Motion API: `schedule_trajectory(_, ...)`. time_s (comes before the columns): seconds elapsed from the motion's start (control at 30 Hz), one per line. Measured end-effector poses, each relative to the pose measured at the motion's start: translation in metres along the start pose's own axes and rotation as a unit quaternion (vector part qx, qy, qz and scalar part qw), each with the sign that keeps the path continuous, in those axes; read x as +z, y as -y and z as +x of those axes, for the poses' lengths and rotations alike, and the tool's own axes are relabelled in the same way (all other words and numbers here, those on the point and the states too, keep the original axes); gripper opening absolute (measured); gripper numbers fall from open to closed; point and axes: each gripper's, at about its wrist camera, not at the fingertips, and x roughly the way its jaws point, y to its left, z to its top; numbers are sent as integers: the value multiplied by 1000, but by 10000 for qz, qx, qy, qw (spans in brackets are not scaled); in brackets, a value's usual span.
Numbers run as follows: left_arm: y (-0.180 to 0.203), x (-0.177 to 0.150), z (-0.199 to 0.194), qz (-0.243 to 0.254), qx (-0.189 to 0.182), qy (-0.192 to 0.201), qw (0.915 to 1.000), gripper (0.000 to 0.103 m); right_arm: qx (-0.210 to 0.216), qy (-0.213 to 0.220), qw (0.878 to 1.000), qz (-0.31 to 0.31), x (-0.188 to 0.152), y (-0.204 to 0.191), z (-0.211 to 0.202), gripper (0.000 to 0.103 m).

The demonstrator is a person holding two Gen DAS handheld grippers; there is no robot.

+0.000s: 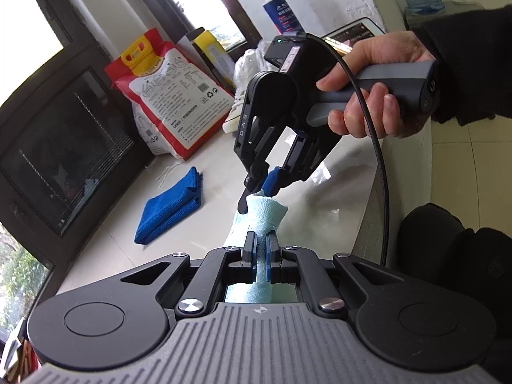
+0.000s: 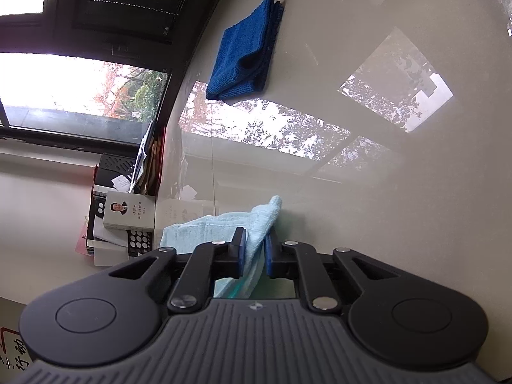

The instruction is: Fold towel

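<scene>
A light blue towel (image 1: 267,214) hangs bunched above the glossy white table (image 1: 204,188). My left gripper (image 1: 260,240) is shut on its near edge. My right gripper (image 1: 256,192), held in a hand, is shut on the towel's upper corner just ahead of the left one. In the right wrist view the right gripper (image 2: 252,240) pinches the same towel (image 2: 204,230), which drapes to the left below its fingers. Most of the towel is hidden under the grippers.
A folded dark blue towel (image 1: 169,211) lies on the table to the left, also in the right wrist view (image 2: 246,54). A red and white bag (image 1: 172,96), a bottle (image 1: 281,9) and a shoe stand at the back. Books (image 2: 128,214) lie beyond the table's edge.
</scene>
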Motion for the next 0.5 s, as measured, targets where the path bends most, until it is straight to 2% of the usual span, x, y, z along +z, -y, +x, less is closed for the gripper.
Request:
schedule_trajectory(0.2,-22,-4,-11,-736,-175,91,9971,6,222,180,9995,-144,-4,-22,-4,8)
schedule_trajectory(0.4,-53,-13,-31,-1521,-109,321,9878,6,429,248,9980,-397,-9,-51,10,8)
schedule_trajectory(0.5,-69,-20,-42,-1944,-60,449,9799,6,530,268,9968,-537,-12,-67,19,8)
